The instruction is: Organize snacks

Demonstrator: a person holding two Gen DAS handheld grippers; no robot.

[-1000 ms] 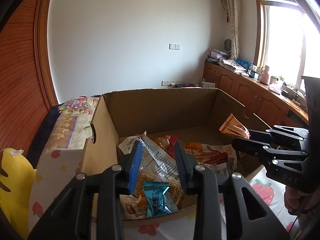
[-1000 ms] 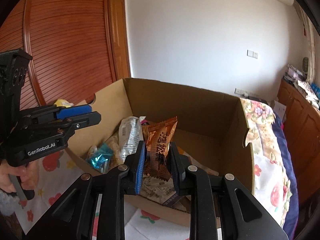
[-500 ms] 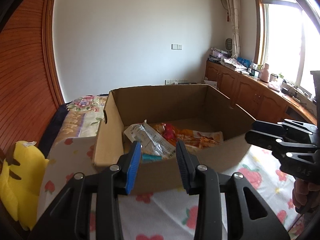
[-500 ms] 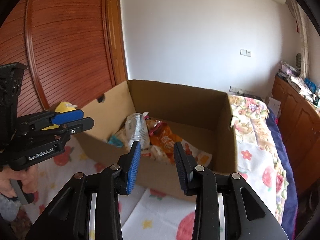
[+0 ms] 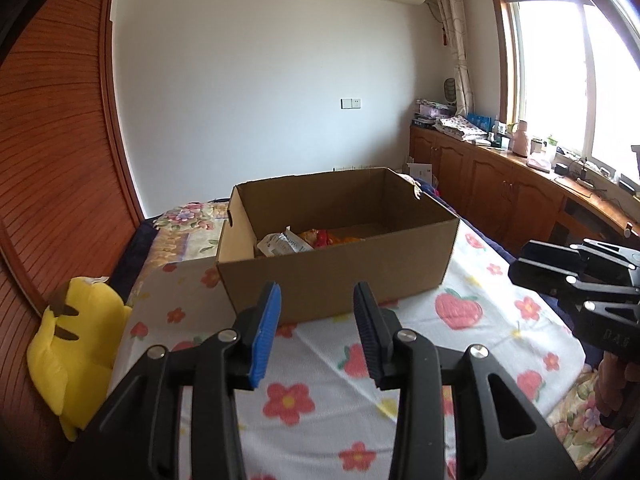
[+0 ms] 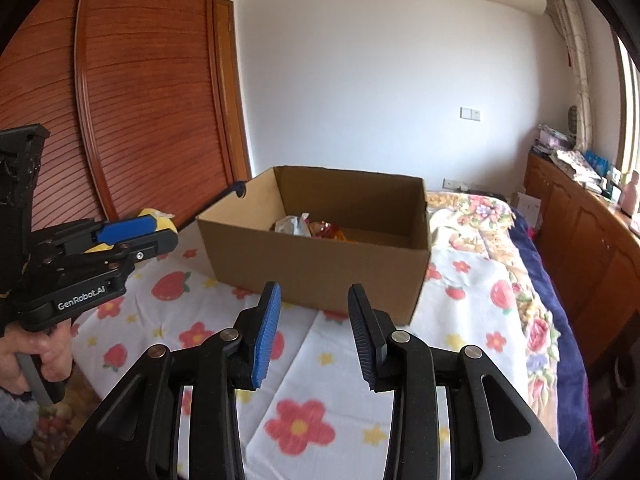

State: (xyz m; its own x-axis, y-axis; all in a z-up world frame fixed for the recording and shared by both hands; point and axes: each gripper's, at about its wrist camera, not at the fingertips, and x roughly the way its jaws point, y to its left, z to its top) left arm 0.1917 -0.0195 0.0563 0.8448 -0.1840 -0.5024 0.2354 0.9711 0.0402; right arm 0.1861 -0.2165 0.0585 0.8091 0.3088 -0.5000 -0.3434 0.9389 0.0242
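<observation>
You're hovering both tools short of the cardboard box (image 5: 336, 276) where the snacks (image 5: 298, 240) are lying, left gripper (image 5: 316, 336) and right gripper (image 6: 314, 336) part-open and empty, so be keeping them level and clear of its rim.

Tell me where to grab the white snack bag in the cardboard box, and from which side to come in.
Grip the white snack bag by its raised upper edge, which sticks up above the other packets near the cardboard box's left wall. Come from above, over the rim: the box's walls block any sideways approach. The thin, crinkled edge should suit a pinch by the left gripper, whose jaws stand apart and empty.
</observation>
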